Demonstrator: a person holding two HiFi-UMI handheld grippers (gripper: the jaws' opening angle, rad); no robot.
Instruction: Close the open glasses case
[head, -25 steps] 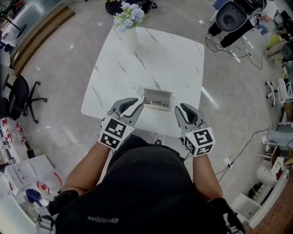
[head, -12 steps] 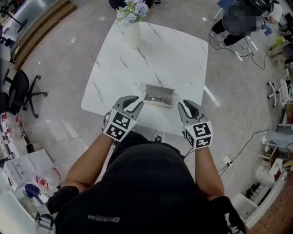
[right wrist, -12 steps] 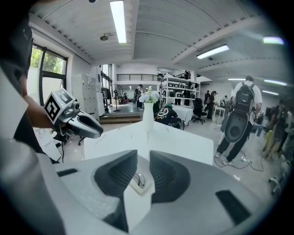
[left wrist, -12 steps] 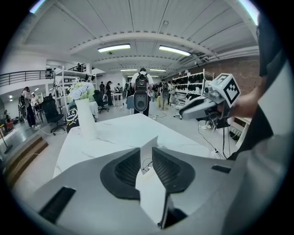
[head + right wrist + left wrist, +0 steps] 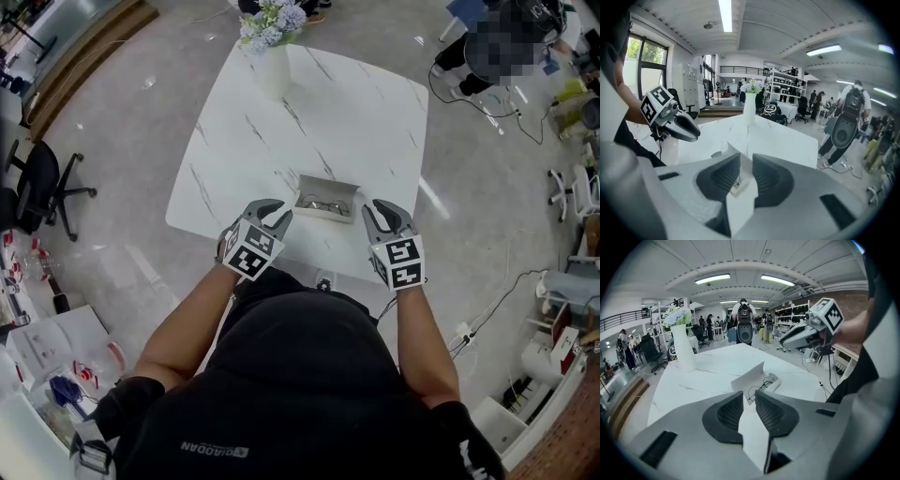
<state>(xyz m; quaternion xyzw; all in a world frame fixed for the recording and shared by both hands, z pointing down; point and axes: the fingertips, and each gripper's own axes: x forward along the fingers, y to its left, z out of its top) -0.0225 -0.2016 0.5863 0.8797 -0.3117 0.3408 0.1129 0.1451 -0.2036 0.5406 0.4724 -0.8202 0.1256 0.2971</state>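
Observation:
The open glasses case (image 5: pixel 326 199) lies near the front edge of the white marble table (image 5: pixel 309 112), lid raised, with a pair of glasses (image 5: pixel 322 204) inside. My left gripper (image 5: pixel 273 217) hovers just left of the case, and my right gripper (image 5: pixel 377 212) just right of it. Neither touches it. In the left gripper view the case (image 5: pixel 757 379) lies beyond the jaws of the left gripper (image 5: pixel 749 397), which stand a narrow gap apart with nothing between. The right gripper (image 5: pixel 746 161) shows the same narrow empty gap, with the case (image 5: pixel 737 188) mostly hidden behind its jaws.
A white vase of flowers (image 5: pixel 267 58) stands at the table's far edge. A black office chair (image 5: pixel 42 197) is on the floor to the left. People and equipment stand beyond the table (image 5: pixel 743 326). Cables and gear lie on the floor at right (image 5: pixel 562 197).
Both grippers have moved a little forward and inward, closer to the two ends of the case. The case has not moved.

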